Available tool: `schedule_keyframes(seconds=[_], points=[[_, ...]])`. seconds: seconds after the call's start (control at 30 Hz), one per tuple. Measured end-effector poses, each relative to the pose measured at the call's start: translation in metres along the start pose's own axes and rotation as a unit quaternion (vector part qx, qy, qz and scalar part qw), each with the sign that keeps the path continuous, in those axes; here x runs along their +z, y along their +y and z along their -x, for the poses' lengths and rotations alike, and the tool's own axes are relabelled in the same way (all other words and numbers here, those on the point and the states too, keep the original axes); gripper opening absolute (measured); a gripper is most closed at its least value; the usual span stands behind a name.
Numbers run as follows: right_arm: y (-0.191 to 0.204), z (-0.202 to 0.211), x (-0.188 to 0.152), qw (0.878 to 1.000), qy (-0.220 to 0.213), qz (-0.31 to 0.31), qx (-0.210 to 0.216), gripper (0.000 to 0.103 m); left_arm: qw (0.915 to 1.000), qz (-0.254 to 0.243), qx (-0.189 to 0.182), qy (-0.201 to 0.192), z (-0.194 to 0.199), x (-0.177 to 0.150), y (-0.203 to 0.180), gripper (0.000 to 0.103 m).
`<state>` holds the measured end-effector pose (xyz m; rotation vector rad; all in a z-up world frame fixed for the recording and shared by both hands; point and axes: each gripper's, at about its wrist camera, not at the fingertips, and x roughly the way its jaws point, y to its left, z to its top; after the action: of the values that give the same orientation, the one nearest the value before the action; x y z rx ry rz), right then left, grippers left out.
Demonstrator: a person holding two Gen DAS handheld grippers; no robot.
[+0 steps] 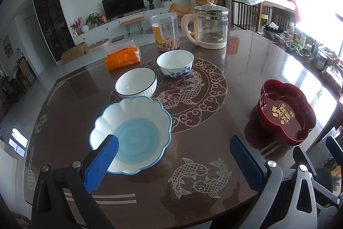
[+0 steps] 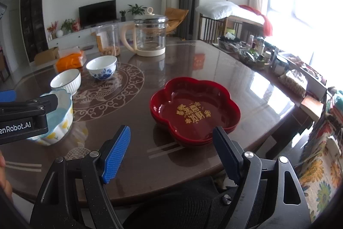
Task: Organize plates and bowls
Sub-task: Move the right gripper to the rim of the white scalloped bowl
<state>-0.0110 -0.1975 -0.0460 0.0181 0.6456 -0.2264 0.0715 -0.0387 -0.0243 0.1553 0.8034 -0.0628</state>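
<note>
Scalloped blue bowl (image 1: pixel 130 134) sits at the near left of the table (image 1: pixel 214 126); ribbed white bowl (image 1: pixel 136 83) just beyond it, blue-flowered bowl (image 1: pixel 175 62) farther. Red plates (image 2: pixel 195 108), stacked, near right.

Risk, my judgement: glossy tabletop and thin scalloped rim, so a pinch could skid or tip the bowl into the ribbed one.

Left gripper (image 1: pixel 174 160): jaws wide, one pad over the bowl's near rim, contact unclear, nothing held. Right gripper (image 2: pixel 171 153): wide, empty, short of the plates.
</note>
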Motion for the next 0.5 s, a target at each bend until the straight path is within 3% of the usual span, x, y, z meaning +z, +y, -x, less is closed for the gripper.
schedule_keyframes(seconds=[0.27,0.4,0.5], points=[[0.003,-0.003,0.000,1.000,0.011,0.003,0.008,0.082,0.9996,0.015,-0.023,0.010,-0.002,0.004,0.021,0.103],[0.008,-0.012,0.006,0.998,0.035,0.013,0.048,0.082,0.9969,0.078,-0.011,-0.005,-0.006,0.011,0.099,0.103],[0.015,-0.011,0.024,0.996,0.028,0.022,0.081,0.082,0.9920,0.126,0.010,0.006,-0.023,0.005,0.170,0.103]])
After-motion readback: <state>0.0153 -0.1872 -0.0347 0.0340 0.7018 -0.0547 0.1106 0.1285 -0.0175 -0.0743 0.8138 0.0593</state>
